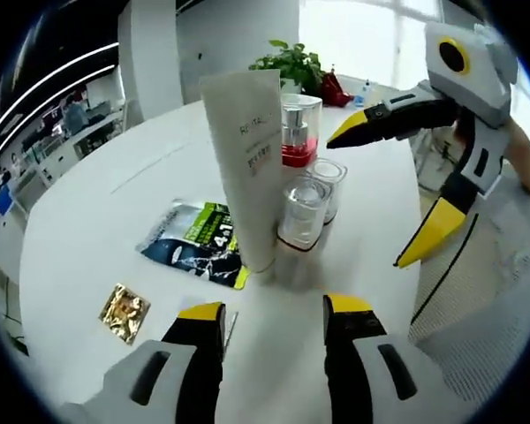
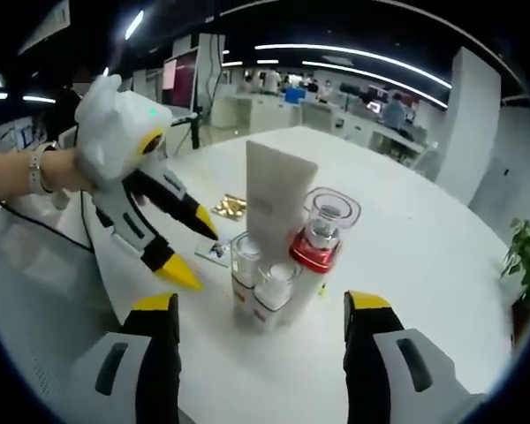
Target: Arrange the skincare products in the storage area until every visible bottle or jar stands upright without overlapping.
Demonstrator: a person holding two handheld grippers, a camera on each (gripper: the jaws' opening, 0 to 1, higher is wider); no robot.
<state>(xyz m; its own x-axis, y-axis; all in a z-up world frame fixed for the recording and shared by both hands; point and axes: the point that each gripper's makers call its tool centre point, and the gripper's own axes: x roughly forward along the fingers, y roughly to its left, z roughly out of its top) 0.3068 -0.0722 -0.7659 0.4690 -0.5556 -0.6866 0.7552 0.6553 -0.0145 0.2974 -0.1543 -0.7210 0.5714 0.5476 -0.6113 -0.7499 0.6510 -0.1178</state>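
Note:
A tall white tube (image 1: 247, 168) stands upright on the white table (image 1: 115, 177), touching a clear bottle with a red collar (image 1: 299, 132) and two small clear jars (image 1: 302, 212) (image 1: 325, 181). My left gripper (image 1: 274, 309) is open just short of the group, nothing between its jaws. My right gripper (image 1: 374, 200) comes in from the right, open, level with the jars. In the right gripper view the tube (image 2: 278, 199), red-collared bottle (image 2: 322, 234) and jars (image 2: 246, 256) (image 2: 274, 287) stand ahead of the open right gripper (image 2: 261, 303); the left gripper (image 2: 199, 256) is open beside them.
A green and black sachet (image 1: 199, 243) lies flat left of the tube, and a gold foil packet (image 1: 124, 311) lies nearer me. A potted plant (image 1: 291, 62) and a red item (image 1: 336, 88) sit at the table's far edge. A hand with a wristwatch (image 2: 40, 172) holds the left gripper.

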